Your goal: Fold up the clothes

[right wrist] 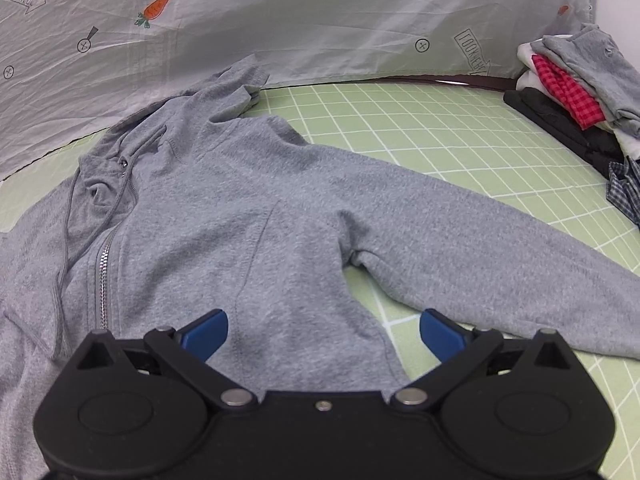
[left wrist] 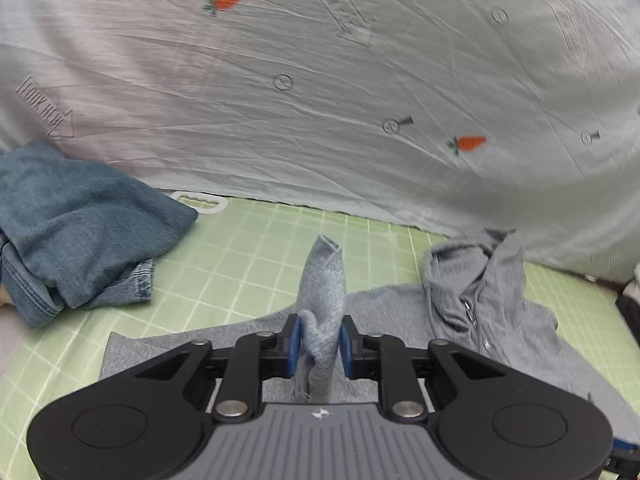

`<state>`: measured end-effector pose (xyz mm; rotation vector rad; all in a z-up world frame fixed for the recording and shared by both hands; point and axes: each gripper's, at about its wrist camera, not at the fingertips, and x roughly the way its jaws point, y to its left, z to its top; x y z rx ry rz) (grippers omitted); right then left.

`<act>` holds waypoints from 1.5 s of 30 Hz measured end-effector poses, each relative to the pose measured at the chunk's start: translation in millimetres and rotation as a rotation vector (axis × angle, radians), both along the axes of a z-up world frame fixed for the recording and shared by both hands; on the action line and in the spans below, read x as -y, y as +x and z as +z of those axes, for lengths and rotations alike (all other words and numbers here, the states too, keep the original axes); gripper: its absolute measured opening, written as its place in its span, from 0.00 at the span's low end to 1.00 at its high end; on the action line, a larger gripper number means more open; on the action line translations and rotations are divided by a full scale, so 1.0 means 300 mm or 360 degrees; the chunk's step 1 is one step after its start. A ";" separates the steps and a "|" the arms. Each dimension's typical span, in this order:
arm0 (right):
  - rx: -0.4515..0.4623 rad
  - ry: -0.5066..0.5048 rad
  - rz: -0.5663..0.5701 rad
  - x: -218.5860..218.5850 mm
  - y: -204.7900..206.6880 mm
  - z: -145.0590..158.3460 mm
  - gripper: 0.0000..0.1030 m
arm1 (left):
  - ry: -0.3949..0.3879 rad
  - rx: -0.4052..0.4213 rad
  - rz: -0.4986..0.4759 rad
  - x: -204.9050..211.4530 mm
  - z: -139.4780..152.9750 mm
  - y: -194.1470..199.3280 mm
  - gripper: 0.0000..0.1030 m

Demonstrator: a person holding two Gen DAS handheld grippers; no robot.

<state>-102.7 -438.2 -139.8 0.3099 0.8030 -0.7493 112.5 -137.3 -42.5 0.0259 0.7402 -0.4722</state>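
Note:
A grey zip hoodie (right wrist: pixel 240 216) lies spread face up on the green grid mat (right wrist: pixel 460 132), hood toward the white sheet, its right sleeve (right wrist: pixel 500 240) stretched out to the right. It also shows in the left wrist view (left wrist: pixel 480 304). My left gripper (left wrist: pixel 319 340) is shut on a bunched end of the hoodie's grey sleeve (left wrist: pixel 324 284), which stands up between the blue pads. My right gripper (right wrist: pixel 324 332) is open and empty, low over the hoodie's side near the armpit.
Folded blue jeans (left wrist: pixel 80 224) lie on the mat (left wrist: pixel 256 256) at the left. A pile of clothes (right wrist: pixel 572 92), grey, red check and black, sits at the right edge. A white carrot-print sheet (left wrist: pixel 320 100) hangs behind the mat. A white plastic clip (left wrist: pixel 202 202) lies by the jeans.

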 end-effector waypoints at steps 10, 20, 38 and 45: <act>0.0005 -0.0115 0.0086 -0.017 0.057 0.048 1.00 | 0.0408 -0.0133 0.0102 -0.018 -0.137 0.016 0.86; 0.0073 -0.0166 0.0278 -0.191 0.252 0.094 1.00 | 0.0482 -0.0391 0.0382 -0.241 -0.274 0.060 0.87; 0.0135 0.0233 0.0741 -0.469 0.553 0.074 0.53 | 0.0398 -0.0524 0.0419 -0.305 -0.349 0.109 1.00; 0.0104 0.0362 0.0769 -0.492 0.560 0.037 0.43 | 0.0395 -0.0518 0.0419 -0.308 -0.349 0.112 1.00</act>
